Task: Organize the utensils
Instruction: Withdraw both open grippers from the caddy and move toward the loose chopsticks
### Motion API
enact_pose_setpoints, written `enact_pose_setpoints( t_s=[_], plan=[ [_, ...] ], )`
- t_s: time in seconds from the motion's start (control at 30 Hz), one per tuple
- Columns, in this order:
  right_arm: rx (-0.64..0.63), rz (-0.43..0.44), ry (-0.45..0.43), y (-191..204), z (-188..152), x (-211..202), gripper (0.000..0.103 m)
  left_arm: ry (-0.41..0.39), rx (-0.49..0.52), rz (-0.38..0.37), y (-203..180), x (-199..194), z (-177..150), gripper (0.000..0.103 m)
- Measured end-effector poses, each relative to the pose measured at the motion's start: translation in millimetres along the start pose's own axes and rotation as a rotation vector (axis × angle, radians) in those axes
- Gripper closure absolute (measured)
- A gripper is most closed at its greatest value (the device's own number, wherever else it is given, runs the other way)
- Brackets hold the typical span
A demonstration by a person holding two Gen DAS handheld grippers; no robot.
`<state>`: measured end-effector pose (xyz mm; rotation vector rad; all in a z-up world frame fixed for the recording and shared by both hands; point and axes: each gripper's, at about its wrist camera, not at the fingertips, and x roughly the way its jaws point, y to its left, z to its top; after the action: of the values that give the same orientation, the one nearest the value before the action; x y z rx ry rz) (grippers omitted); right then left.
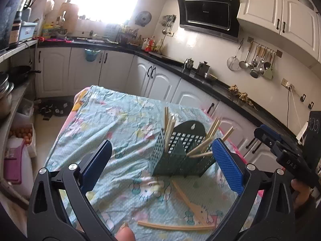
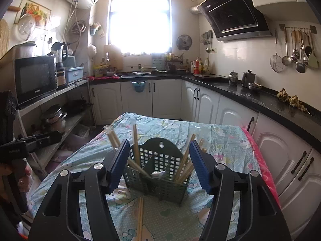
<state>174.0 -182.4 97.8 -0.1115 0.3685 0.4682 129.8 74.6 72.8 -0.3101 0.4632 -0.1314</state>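
Two loose chopsticks (image 1: 176,226) lie on the cloth-covered counter (image 1: 112,124), one crosswise and one running near to far, on the near side of the green utensil caddy (image 1: 180,156), which already holds others. Our left gripper (image 1: 160,160) hovers above them, fingers spread and empty — the closer one. Our right gripper (image 2: 158,164) faces the caddy, likewise spread. There is open cloth to the left; the right edge is near.

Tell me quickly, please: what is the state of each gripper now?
Left gripper: open, holding nothing.
Right gripper: open, holding nothing.
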Motion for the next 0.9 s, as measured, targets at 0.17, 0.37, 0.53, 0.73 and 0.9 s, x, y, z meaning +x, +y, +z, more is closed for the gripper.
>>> enact_pose_setpoints(
  t_s=[0.17,0.37,0.53,0.73,0.9],
  plan=[
    [-0.021,0.016,0.020,12.1,-6.7,-0.2,0.041,0.028,-0.022,0.016,9.6,-6.9,-14.5,0.011],
    [-0.041,0.033,0.047,25.5,-13.5,1.5,0.040,0.062,-0.038,0.037,16.9,-14.6,-32.9,0.011],
    [-0.065,0.053,0.086,35.2,-23.4,5.7,0.038,0.101,-0.043,0.032,18.2,-16.8,-47.5,0.011],
    [-0.094,0.068,0.130,42.0,-36.2,13.1,0.036,0.142,-0.066,0.043,24.9,-18.2,-62.8,0.011],
    [-0.092,0.063,0.174,38.9,-47.7,21.7,0.035,0.186,-0.089,0.034,28.3,-14.6,-71.9,0.011]
  ],
)
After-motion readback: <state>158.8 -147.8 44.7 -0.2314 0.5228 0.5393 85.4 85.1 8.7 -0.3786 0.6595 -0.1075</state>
